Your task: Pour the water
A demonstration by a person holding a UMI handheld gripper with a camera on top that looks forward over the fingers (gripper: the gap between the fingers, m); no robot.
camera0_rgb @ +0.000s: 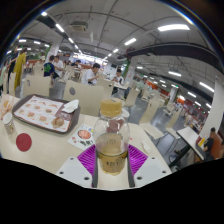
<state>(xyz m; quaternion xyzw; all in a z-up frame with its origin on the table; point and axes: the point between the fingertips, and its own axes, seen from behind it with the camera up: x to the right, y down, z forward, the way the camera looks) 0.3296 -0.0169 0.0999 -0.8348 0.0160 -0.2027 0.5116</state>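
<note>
- Pads (87,158) of my gripper (111,160) flank the bottle (111,138), apparently clamped on its lower body.
- Bottle stands upright, long axis vertical, above the bench (45,145).
- Tray (42,113) lies beyond, left.

White bench (45,150) carries a tray (42,112) of small items, a red disc (24,142) just nearer than the tray, a card with an orange circle (84,134) right of it; seated people (93,73) beyond.
</note>
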